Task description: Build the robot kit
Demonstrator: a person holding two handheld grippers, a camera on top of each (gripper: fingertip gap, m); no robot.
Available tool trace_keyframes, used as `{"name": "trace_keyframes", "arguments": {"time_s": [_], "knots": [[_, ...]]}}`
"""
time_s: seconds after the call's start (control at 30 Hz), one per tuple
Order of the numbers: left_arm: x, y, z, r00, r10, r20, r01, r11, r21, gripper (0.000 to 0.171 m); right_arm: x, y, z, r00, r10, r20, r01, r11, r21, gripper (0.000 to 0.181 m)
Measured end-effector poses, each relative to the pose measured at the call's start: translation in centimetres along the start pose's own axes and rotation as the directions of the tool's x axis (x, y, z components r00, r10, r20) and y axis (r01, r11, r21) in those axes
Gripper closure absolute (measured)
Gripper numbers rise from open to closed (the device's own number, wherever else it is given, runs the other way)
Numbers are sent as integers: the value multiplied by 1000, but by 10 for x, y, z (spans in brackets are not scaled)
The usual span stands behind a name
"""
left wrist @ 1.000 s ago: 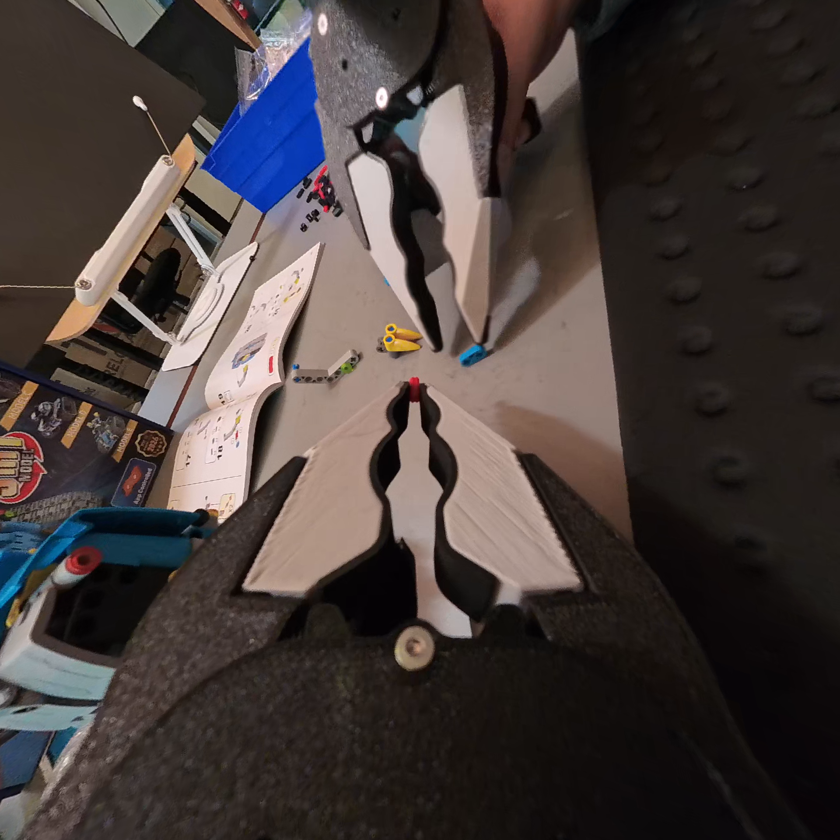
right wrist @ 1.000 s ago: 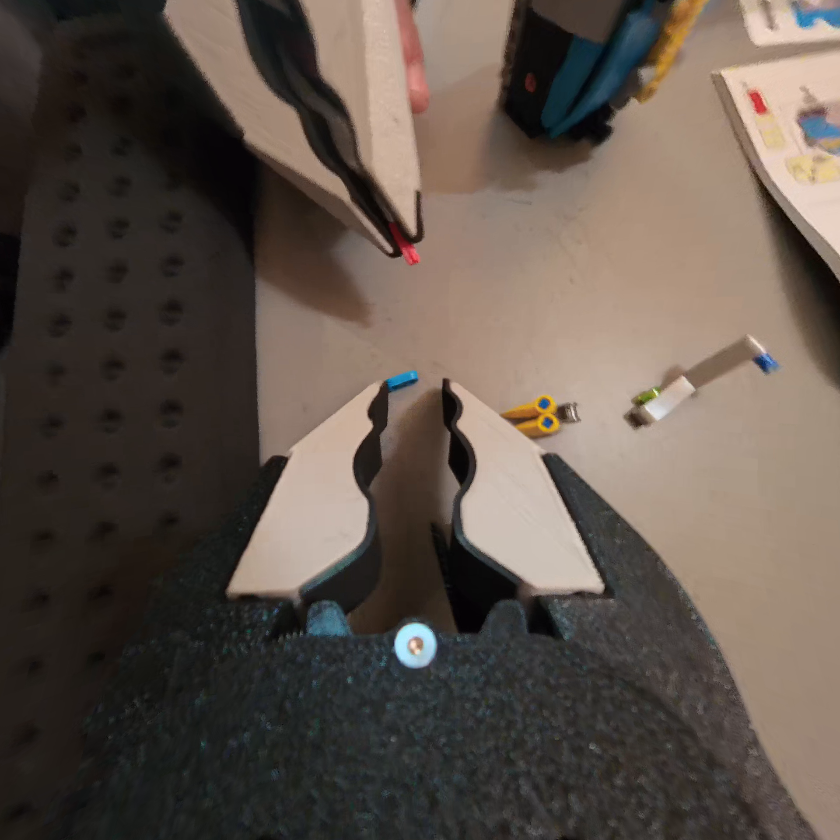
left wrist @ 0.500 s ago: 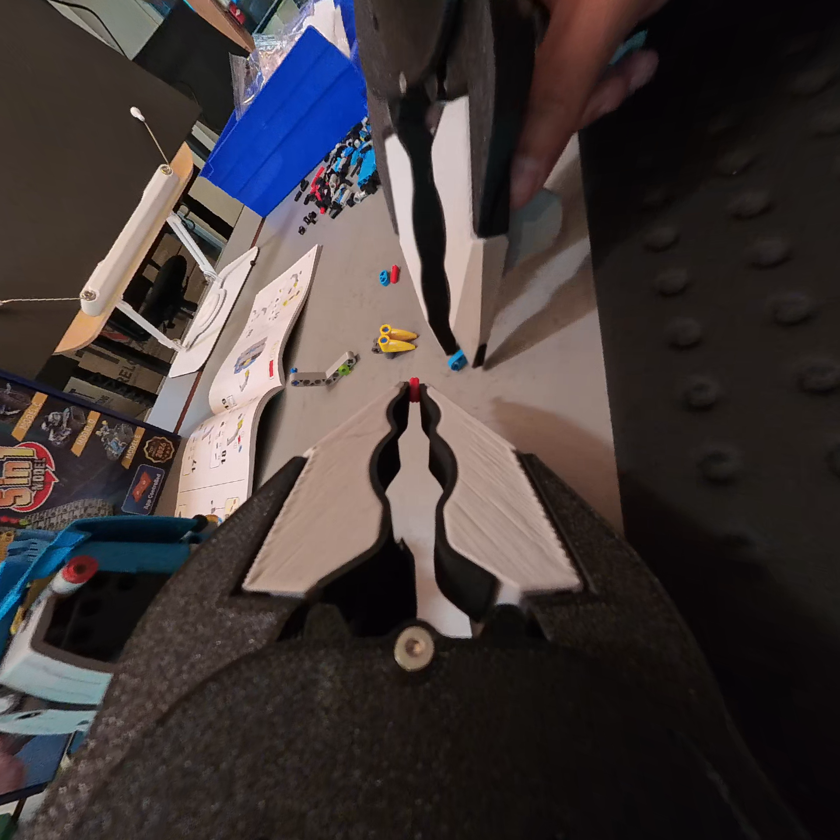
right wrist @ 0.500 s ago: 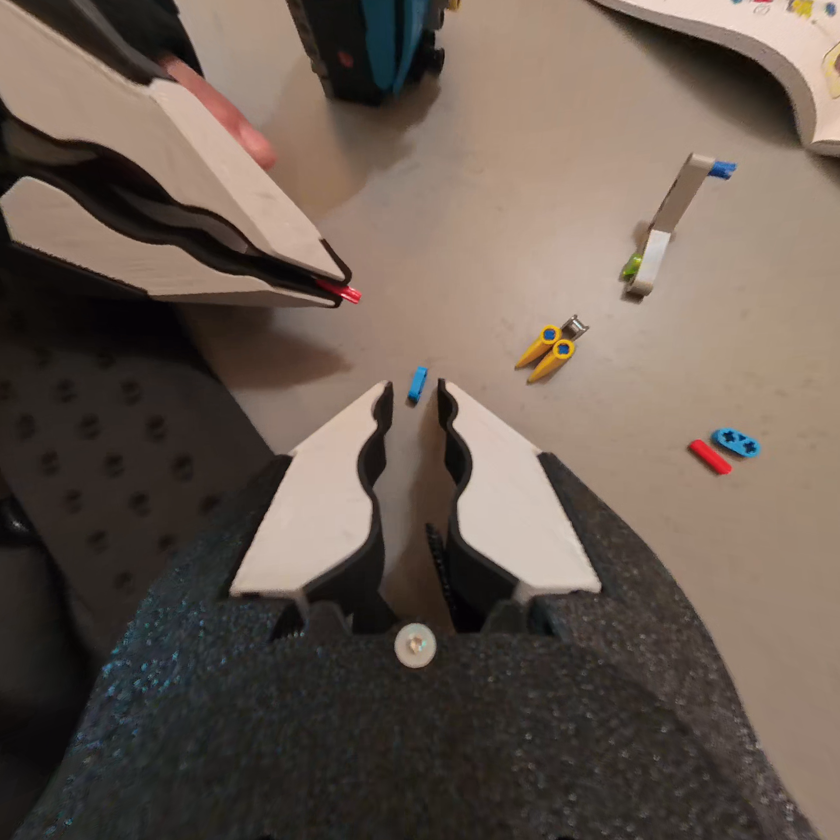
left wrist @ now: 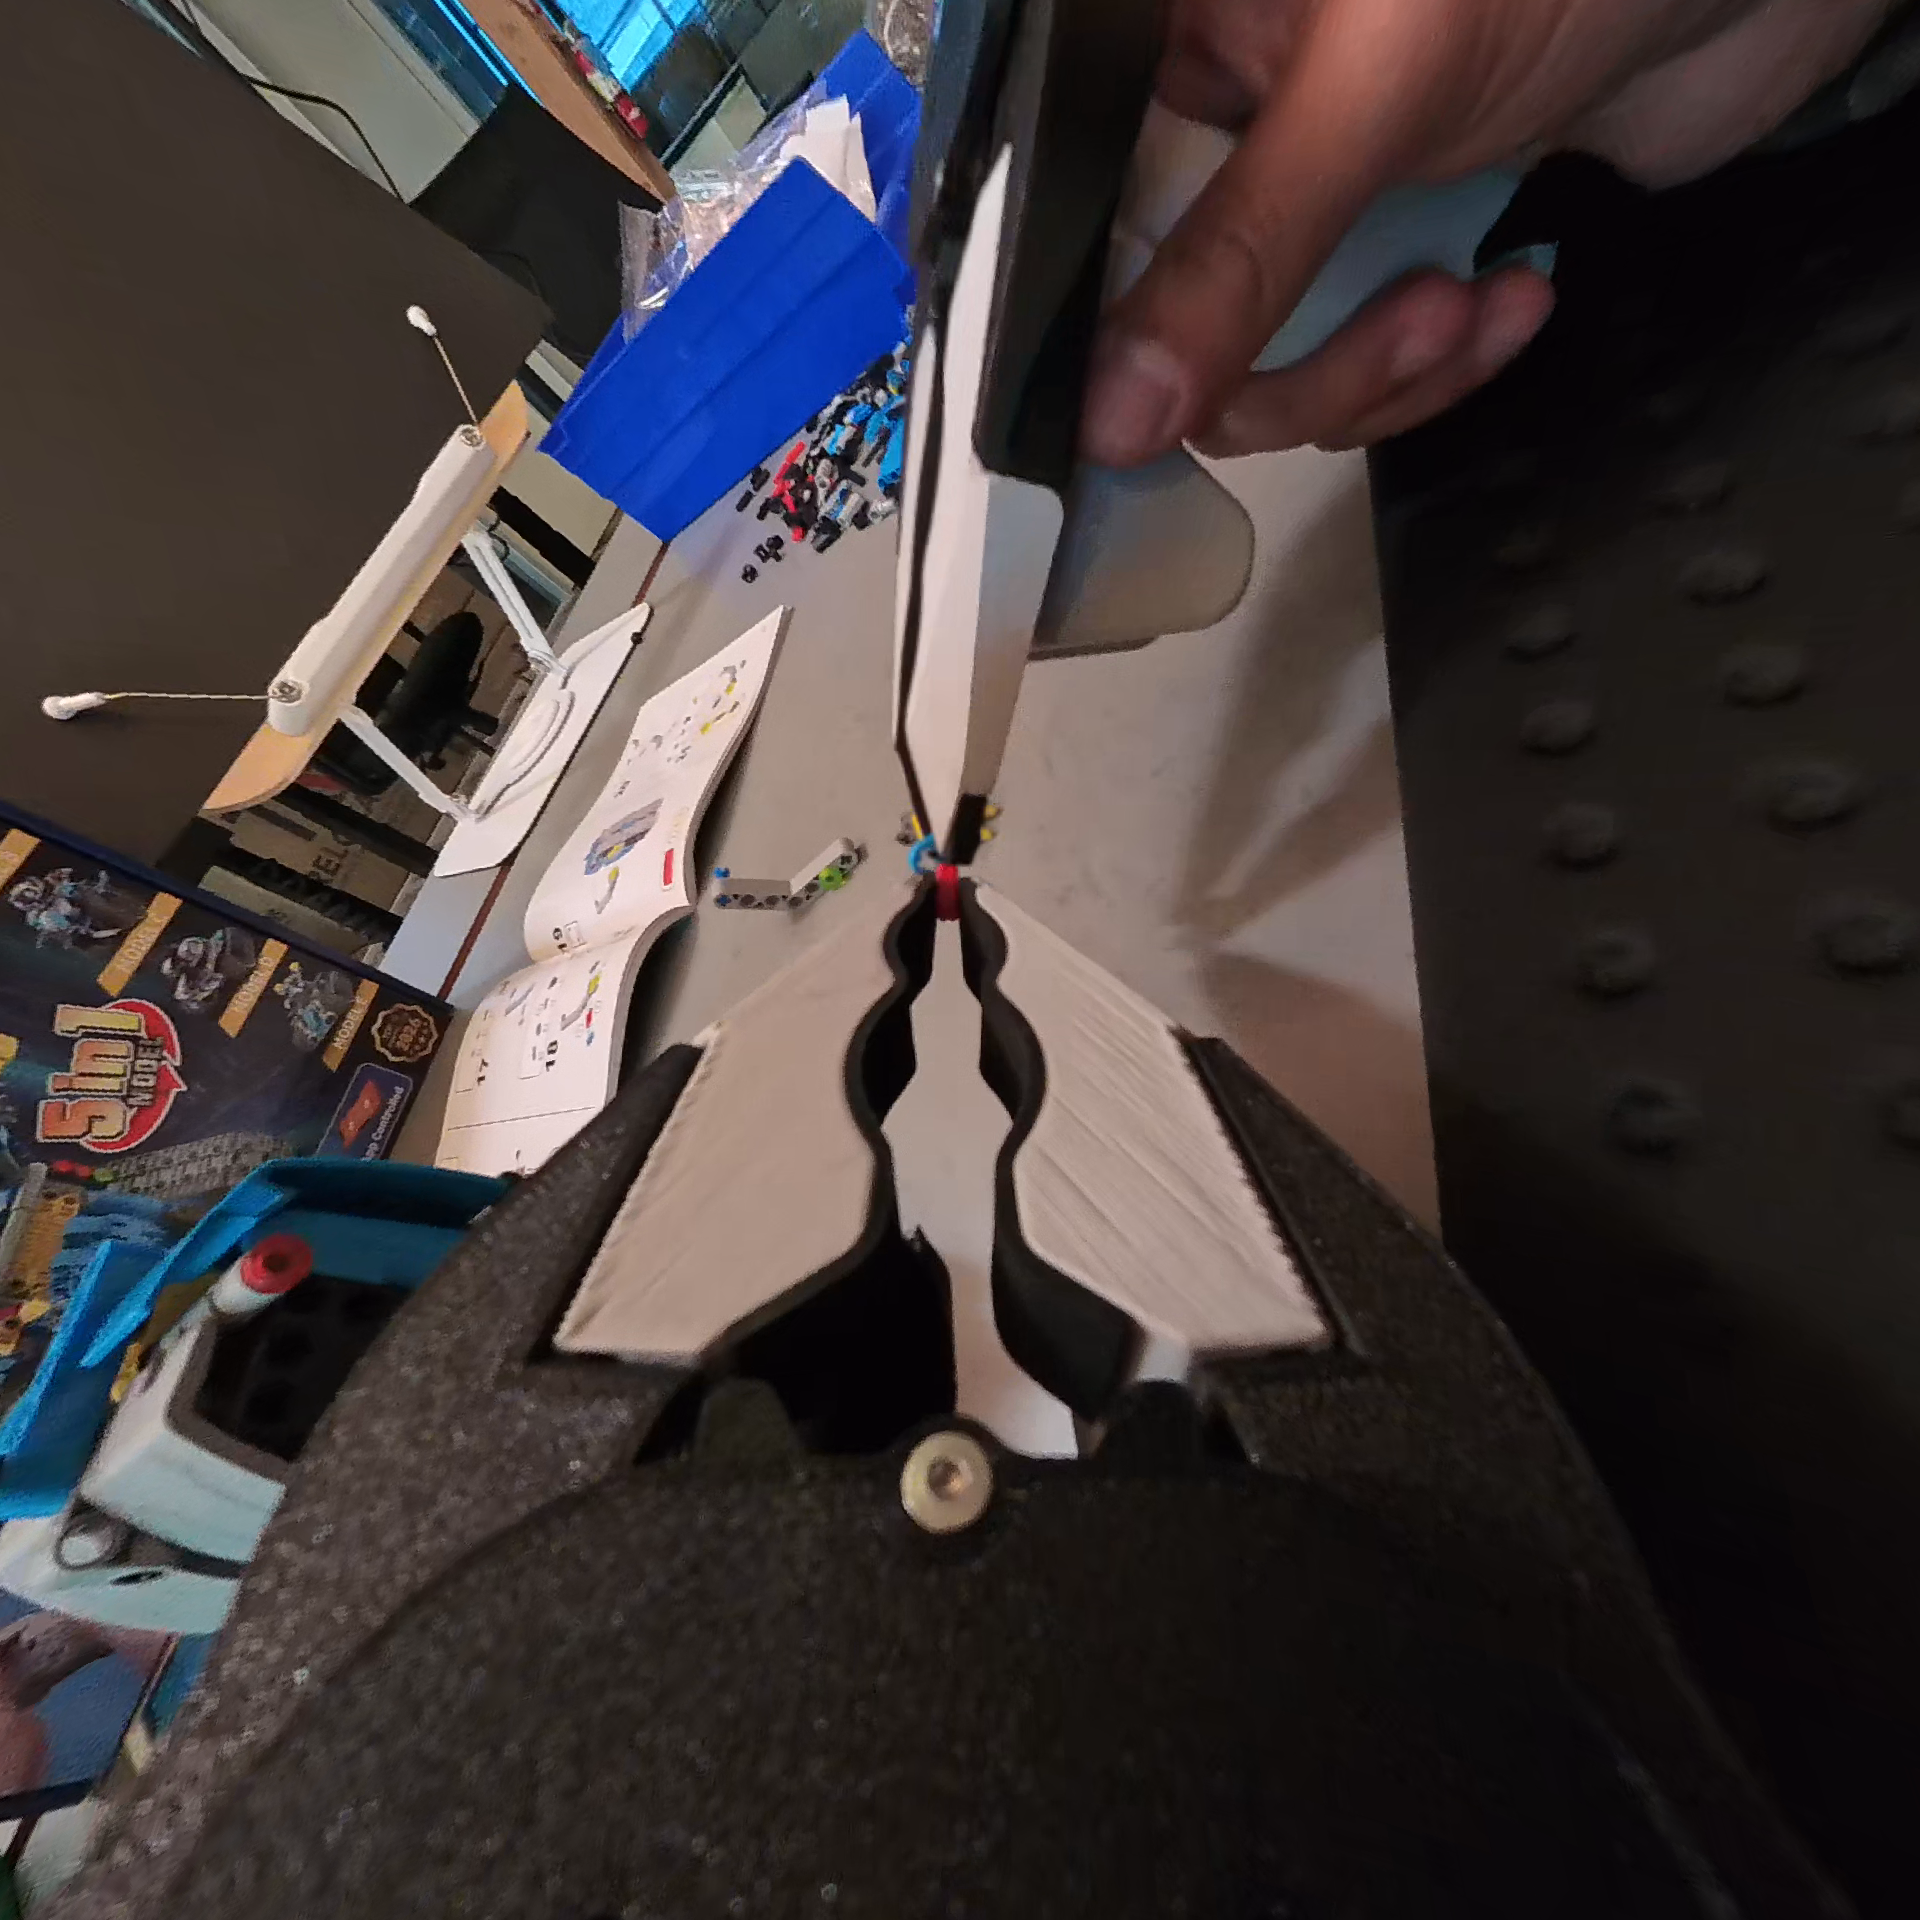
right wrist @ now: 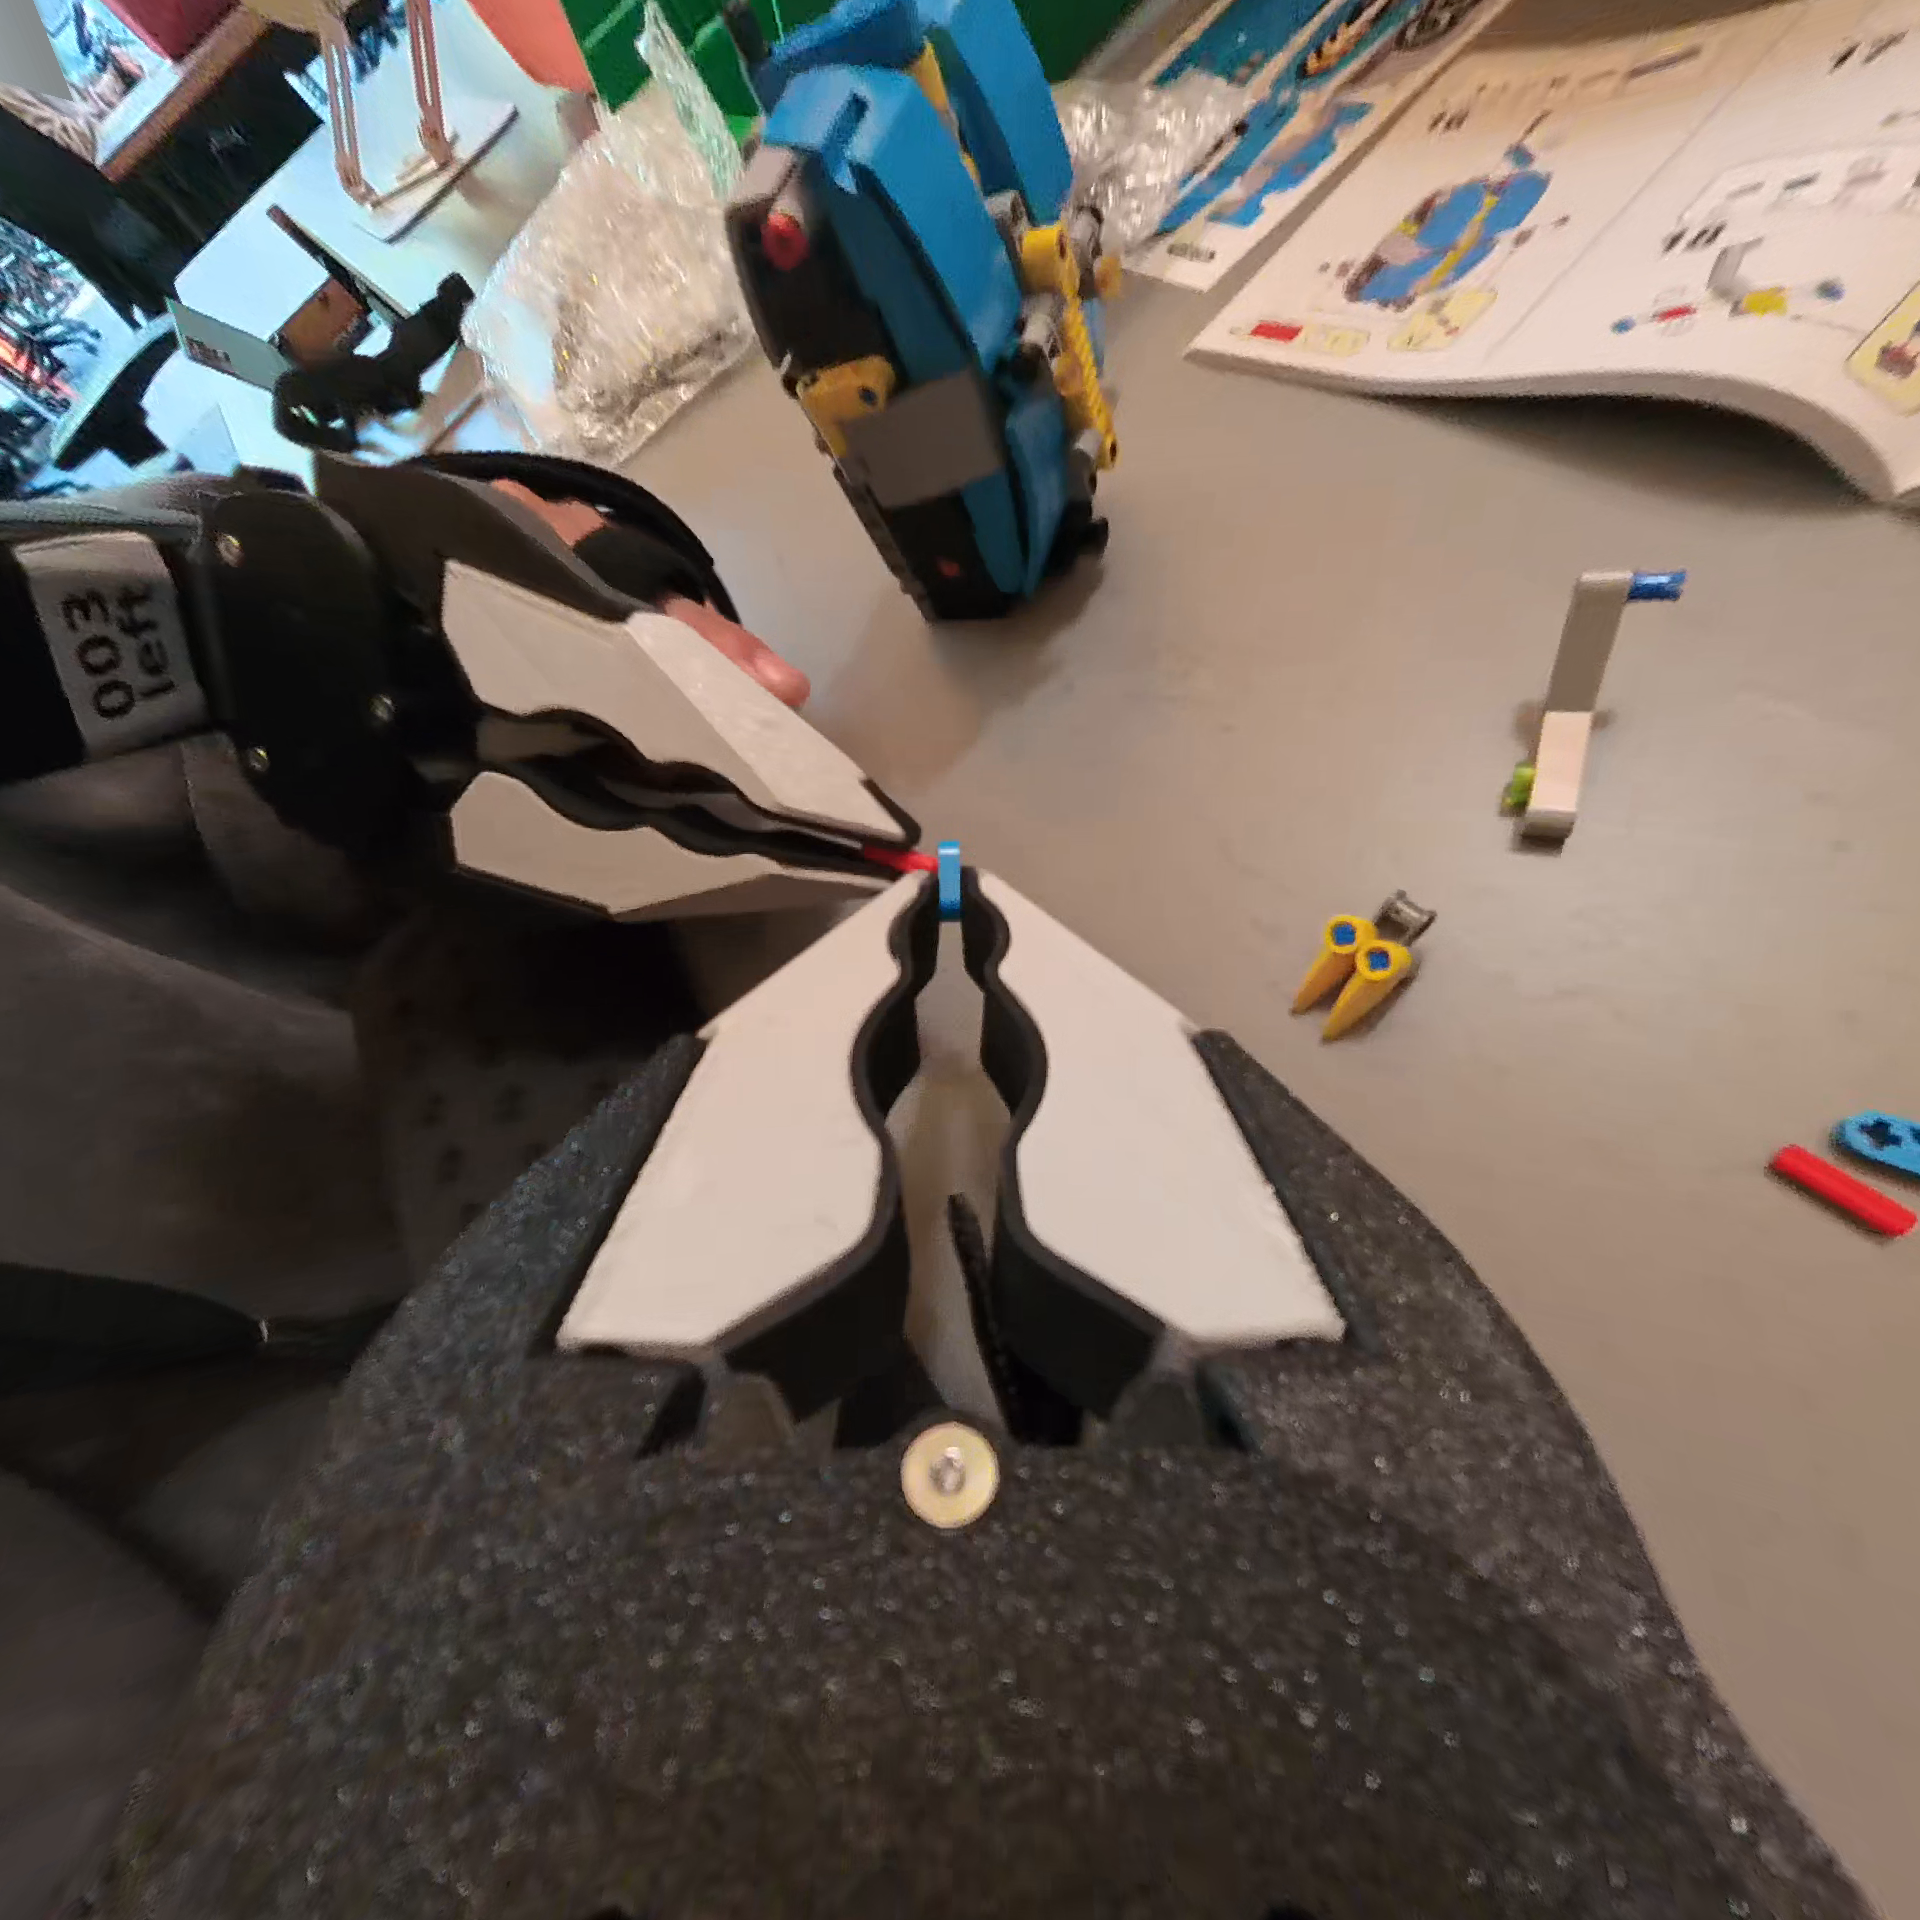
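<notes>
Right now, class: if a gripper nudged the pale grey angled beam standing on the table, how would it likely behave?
The grey angled beam stands upright on one short foot, so it would probably tip rather than slide. It looks like stiff moulded plastic, thin and likely light. The blue pin at its top probably adds little weight, and the smooth grey table offers little grip.

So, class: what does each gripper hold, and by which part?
Left gripper: red pin, one end. Right gripper: blue piece, lower end.
</notes>
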State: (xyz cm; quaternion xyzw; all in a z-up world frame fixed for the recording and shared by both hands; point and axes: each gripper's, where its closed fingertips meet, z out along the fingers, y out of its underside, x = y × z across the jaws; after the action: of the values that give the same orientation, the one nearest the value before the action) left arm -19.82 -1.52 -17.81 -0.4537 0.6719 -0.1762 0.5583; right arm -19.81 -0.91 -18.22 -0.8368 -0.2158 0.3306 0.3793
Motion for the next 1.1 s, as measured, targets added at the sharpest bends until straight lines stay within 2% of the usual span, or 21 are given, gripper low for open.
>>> {"name": "trace_keyframes", "arguments": {"time_s": [0.2, 0.47, 0.83, 0.97, 1.1], "knots": [[0, 0, 0, 1000, -23, -4, 23, 1000, 0, 169, 1, -2, 1, 1000, 16, 4, -16, 1000, 13, 178], [-1, 0, -1, 1000, -25, 3, 25, 1000, 0, 169, 1, -3, 1, 999, -33, -24, 34, 999, 16, 178], [-12, -12, -9, 997, -68, 46, 64, 996, 67, 169, -6, -16, -2, 952, -284, -115, 291, 955, 55, 178], [-23, -29, -20, 987, -135, 83, 120, 979, 165, 168, -20, -34, -12, 915, -378, -138, 399, 899, 179, 178], [-34, -43, -33, 973, -204, 107, 171, 952, 255, 168, -33, -50, -20, 861, -453, -232, 504, 817, 278, 178]]}}
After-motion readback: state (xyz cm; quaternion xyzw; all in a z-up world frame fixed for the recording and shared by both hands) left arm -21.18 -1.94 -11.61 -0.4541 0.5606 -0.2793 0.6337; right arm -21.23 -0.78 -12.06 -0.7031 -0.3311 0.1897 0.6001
